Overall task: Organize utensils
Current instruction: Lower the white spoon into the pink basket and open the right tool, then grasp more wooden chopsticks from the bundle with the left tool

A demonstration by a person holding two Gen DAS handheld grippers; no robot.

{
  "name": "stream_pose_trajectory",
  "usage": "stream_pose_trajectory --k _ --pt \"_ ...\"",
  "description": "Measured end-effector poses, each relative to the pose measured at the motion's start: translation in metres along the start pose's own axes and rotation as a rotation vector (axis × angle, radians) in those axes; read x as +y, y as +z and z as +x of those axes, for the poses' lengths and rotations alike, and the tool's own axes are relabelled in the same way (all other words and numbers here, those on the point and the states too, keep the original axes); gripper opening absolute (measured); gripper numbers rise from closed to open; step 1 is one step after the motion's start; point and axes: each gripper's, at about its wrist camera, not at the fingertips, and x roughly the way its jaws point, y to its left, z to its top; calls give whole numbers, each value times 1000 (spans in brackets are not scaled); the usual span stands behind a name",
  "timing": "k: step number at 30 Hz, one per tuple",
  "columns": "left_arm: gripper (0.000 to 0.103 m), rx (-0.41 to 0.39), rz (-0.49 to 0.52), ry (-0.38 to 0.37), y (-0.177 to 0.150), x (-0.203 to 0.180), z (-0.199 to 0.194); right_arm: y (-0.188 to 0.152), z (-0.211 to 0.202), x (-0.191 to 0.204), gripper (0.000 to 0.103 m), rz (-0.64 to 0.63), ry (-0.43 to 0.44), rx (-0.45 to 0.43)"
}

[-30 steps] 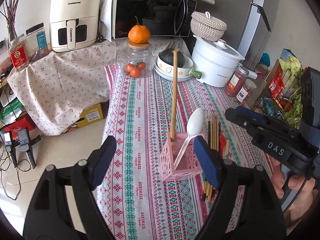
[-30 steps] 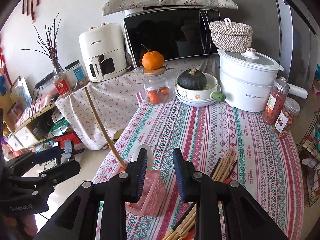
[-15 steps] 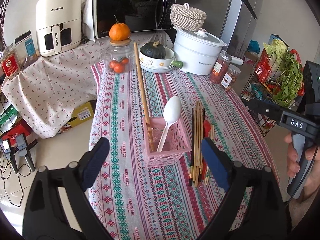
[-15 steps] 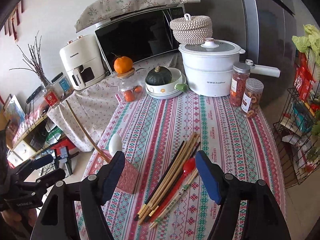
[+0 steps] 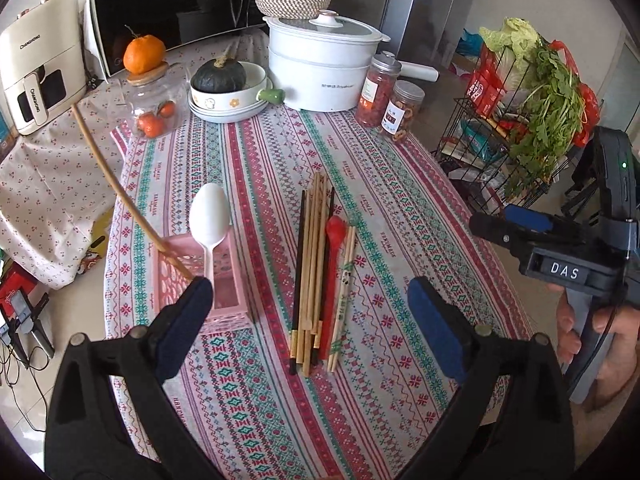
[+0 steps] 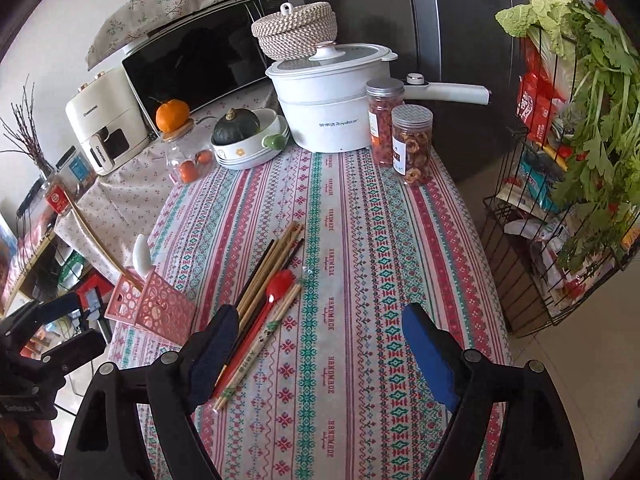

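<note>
Progress: partly done | pink holder (image 5: 224, 280) at table's left edge holds white spoon (image 5: 210, 216) and long wooden stick (image 5: 120, 196) | left to sort: chopsticks (image 5: 310, 264) and red spoon (image 5: 334, 236) lying loose on tablecloth (image 5: 400, 216) | left gripper (image 5: 310, 332) spread wide, empty, above pile | right gripper (image 6: 320, 354) spread wide, empty

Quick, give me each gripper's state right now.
Left gripper: jaws wide open, holding nothing, above the loose chopsticks.
Right gripper: jaws wide open, holding nothing.
</note>
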Motion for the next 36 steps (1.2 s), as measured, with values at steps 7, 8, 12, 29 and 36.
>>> stream_pose_trajectory --k 7,8,12,29,36 --pt "65 123 -31 2 38 -22 66 -1 22 -44 85 68 -51 62" --pt "49 141 -43 0 43 -22 78 0 27 -50 85 83 -57 70" --pt "15 213 -69 29 57 -23 128 1 46 -72 85 156 -36 121" --pt "6 312 -51 179 70 -20 214 7 71 -87 85 191 -30 163" --pt "6 337 -18 199 75 -26 219 8 75 -82 85 174 -30 170"
